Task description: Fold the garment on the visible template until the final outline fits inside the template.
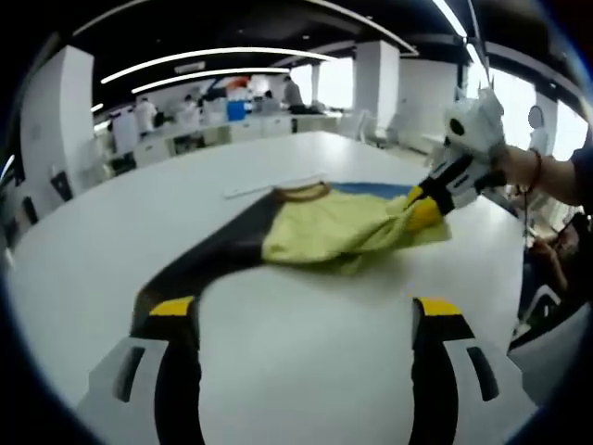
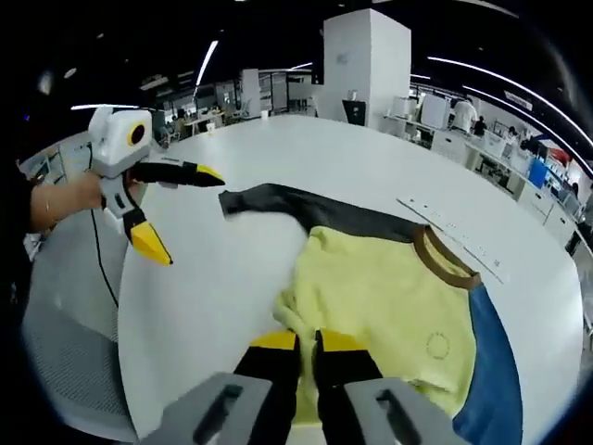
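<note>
A yellow shirt with a brown collar, a dark grey sleeve and a blue part lies on the white round table. My left gripper hovers open over bare table, short of the grey sleeve. My right gripper enters from the right, shut on a lifted fold of yellow fabric. In the right gripper view its jaws pinch the bunched edge of the shirt. There the left gripper hangs open, just left of the grey sleeve.
A thin white marked strip lies on the table beyond the collar. A grey mesh chair stands by the table edge under the left hand. Desks and people sit far back in the room.
</note>
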`<state>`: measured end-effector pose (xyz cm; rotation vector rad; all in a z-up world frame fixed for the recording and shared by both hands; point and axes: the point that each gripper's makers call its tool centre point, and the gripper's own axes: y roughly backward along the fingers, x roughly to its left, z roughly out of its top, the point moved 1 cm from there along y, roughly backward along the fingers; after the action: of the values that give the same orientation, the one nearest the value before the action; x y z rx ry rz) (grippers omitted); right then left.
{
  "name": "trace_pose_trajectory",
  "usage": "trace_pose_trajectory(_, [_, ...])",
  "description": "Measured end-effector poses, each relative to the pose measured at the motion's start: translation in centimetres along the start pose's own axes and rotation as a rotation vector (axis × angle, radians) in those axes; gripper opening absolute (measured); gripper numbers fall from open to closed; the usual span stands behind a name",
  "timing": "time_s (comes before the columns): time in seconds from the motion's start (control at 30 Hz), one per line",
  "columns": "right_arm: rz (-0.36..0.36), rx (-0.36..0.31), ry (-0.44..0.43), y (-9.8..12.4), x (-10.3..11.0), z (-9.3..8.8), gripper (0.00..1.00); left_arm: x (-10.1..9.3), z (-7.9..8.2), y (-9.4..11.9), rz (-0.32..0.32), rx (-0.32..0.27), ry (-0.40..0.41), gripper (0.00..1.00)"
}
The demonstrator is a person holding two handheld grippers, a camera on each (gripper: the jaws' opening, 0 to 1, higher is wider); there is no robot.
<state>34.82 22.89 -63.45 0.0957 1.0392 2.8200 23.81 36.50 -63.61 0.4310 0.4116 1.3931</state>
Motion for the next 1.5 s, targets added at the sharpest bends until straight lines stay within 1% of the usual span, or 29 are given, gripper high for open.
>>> trace_pose_trajectory(0.2, [-0.035,-0.06,-0.06,0.0,-2.8,1.9,0.01,-0.2,0.4,-0.7,-0.012,0.001,-0.007,0.87])
trace_pose_trajectory(0.3, [-0.054,-0.077,-0.083,-0.2,-4.2,2.4,0.01,0.1,0.7,-1.0,-0.008,-0.007,0.001,0.85])
trace_pose_trajectory(0.4, [-0.075,-0.091,-0.109,-0.7,-5.6,2.7,0.01,0.3,1.0,-1.4,-0.006,-0.021,0.008,0.83])
trace_pose_trajectory(0.5, [-0.096,-0.093,-0.146,-1.4,-7.2,2.5,0.01,0.1,1.1,-1.9,-0.014,-0.016,0.005,0.81])
trace_pose_trajectory(0.57, [-0.105,-0.094,-0.15,-1.8,-8.0,2.5,0.01,-0.2,0.9,-2.6,-0.031,-0.001,-0.004,0.81])
trace_pose_trajectory(0.77, [-0.134,-0.074,-0.175,-3.3,-10.2,1.7,0.01,-1.5,1.0,-4.4,-0.077,0.007,0.013,0.76])
trace_pose_trajectory(0.9, [-0.145,-0.059,-0.186,-4.3,-11.0,1.1,0.01,-2.5,1.0,-6.0,-0.109,0.018,0.032,0.71])
trace_pose_trajectory(1.03, [-0.16,-0.035,-0.21,-5.3,-12.0,0.1,0.01,-2.7,1.0,-7.4,-0.113,0.025,0.07,0.69])
trace_pose_trajectory(1.1, [-0.165,-0.028,-0.223,-5.7,-12.3,-0.3,0.01,-3.0,1.2,-7.7,-0.131,0.014,0.089,0.68])
trace_pose_trajectory(1.17, [-0.17,-0.019,-0.232,-6.0,-12.6,-0.7,0.01,-3.1,1.2,-8.0,-0.134,0.016,0.097,0.67])
trace_pose_trajectory(1.33, [-0.176,-0.001,-0.249,-6.4,-12.9,-1.4,0.01,-3.5,1.3,-8.3,-0.148,0.012,0.091,0.65])
trace_pose_trajectory(1.4, [-0.185,0.017,-0.265,-6.6,-13.1,-1.9,0.01,-3.6,1.4,-8.4,-0.149,0.011,0.08,0.63])
trace_pose_trajectory(1.43, [-0.197,0.029,-0.29,-6.6,-13.2,-2.2,0.02,-3.7,1.4,-8.4,-0.151,0.015,0.067,0.62])
trace_pose_trajectory(1.5, [-0.196,0.025,-0.31,-6.7,-13.3,-2.3,0.02,-3.8,1.4,-8.4,-0.154,0.015,0.057,0.62])
